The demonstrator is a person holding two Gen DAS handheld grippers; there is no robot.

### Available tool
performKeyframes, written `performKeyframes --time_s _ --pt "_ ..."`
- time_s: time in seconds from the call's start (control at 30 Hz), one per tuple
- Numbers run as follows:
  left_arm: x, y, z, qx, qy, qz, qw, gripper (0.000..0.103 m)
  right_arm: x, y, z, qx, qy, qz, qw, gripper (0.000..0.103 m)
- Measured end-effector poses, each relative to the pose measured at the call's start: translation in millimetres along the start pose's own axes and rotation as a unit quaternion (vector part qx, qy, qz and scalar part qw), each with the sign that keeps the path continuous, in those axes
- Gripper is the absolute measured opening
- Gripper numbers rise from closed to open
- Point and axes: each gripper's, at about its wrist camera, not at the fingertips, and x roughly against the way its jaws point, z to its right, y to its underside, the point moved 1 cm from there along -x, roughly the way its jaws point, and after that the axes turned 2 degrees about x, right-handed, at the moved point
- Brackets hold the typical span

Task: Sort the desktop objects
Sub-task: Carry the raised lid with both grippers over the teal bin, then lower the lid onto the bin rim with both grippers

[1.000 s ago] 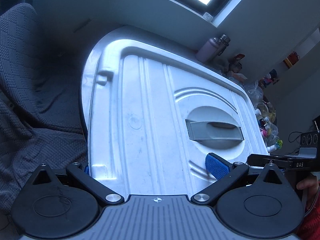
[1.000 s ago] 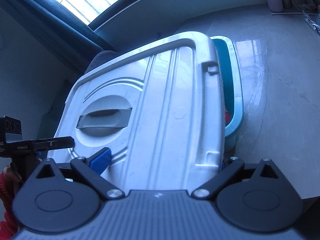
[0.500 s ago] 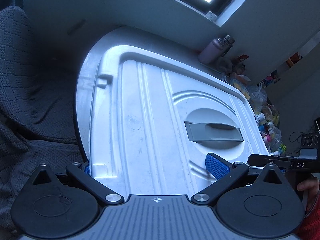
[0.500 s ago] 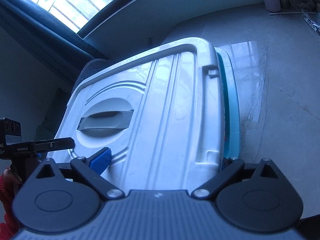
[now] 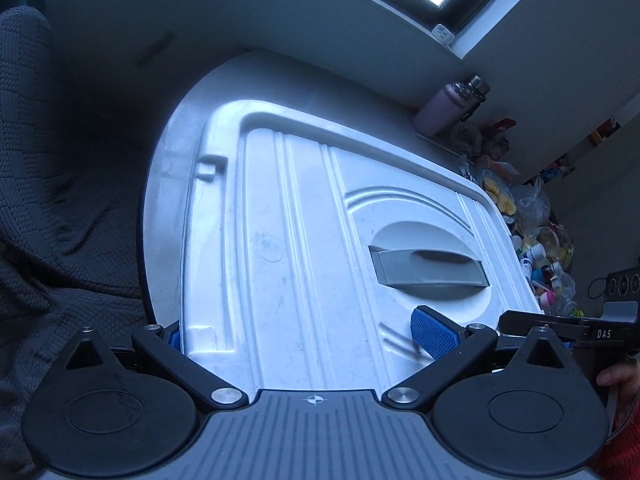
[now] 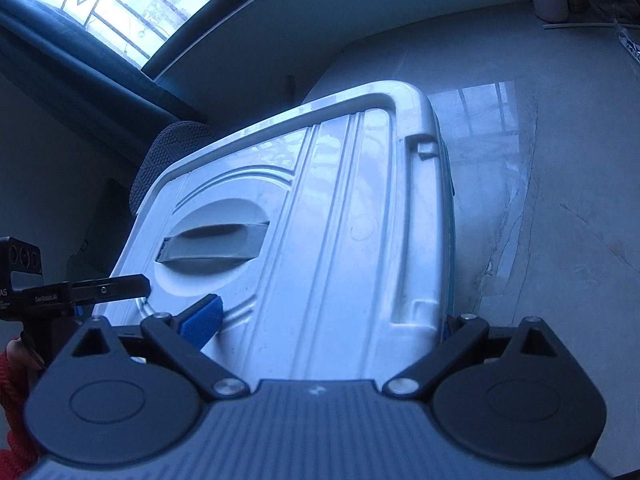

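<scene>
Dim, blue-cast; window (image 6: 116, 12) backlight blown out; glare on lid (image 5: 304, 240); fisheye-bent edges.

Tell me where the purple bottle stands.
Left wrist view: the purple bottle stands upright at the upper right, beyond the white lid, beside the wall.

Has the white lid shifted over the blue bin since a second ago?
Yes. In the right wrist view the white lid now covers the blue bin, whose open interior showed on the right earlier; only a thin blue edge remains against the marble tabletop.
</scene>
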Motion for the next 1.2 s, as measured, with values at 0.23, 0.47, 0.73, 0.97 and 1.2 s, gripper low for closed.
performKeyframes --time_s 0.23,0.47,0.73,0.97,1.2 --pt "-3.8 -6.8 -9.7 0.022 0.022 -0.013 0.9994 0.103 3.3 -9.5 -6.3 0.014 0.020 -0.009 1.000 0.102" --pt "5.5 -15.2 -10.9 0.003 -0.030 0.001 0.9996 0.103 25.5 -23.3 -4.4 0.027 0.052 0.024 0.998 0.103" --pt "1.4 -17.2 -8.3 -0.014 -0.047 -0.013 0.9987 0.103 13.3 -15.4 -7.5 0.046 0.082 -0.008 0.996 0.103" --pt "9.2 -24.6 -10.8 -0.007 -0.061 -0.001 0.9981 0.103 23.8 -22.3 -8.8 0.056 0.103 0.002 0.993 0.103" --pt "8.1 -34.1 -10.8 -0.006 -0.093 -0.005 0.9956 0.103 22.4 -31.3 -12.4 0.070 0.133 0.002 0.989 0.102"
